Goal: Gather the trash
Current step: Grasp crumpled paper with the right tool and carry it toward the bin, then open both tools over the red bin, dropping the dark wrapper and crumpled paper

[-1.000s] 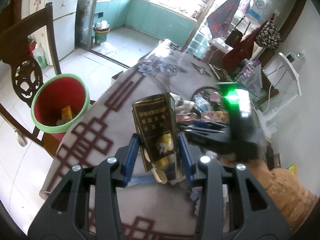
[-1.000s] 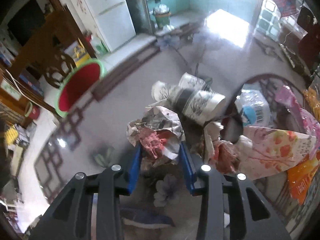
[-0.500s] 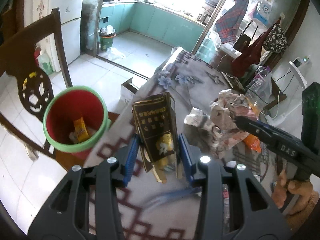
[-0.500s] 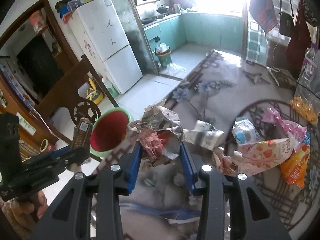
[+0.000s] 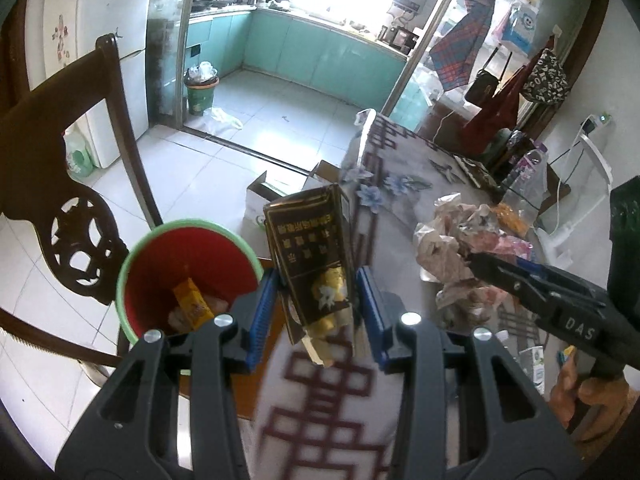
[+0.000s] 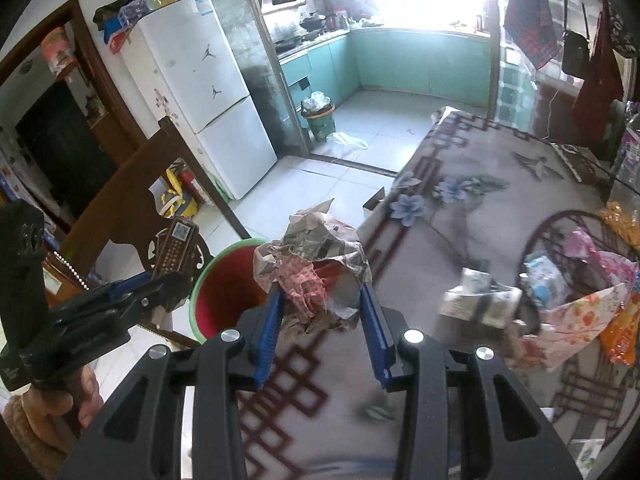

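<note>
Both my grippers carry trash toward the red bin.

My left gripper (image 5: 316,308) pinches a flattened dark cigarette carton (image 5: 310,264), light and stiff, low on its sides; my right gripper (image 6: 320,312) squeezes crumpled newspaper (image 6: 316,264), soft and springy, just beside the green-rimmed red bin (image 5: 160,240).

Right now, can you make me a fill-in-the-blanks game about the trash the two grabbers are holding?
1. The left gripper is shut on a dark ____ box.
2. The right gripper is shut on a ball of crumpled ____.
3. The bin beside the table is ____ inside, with a green rim.
4. The orange wrapper lies ____ the bin.

Missing words: cigarette; newspaper; red; inside
</note>
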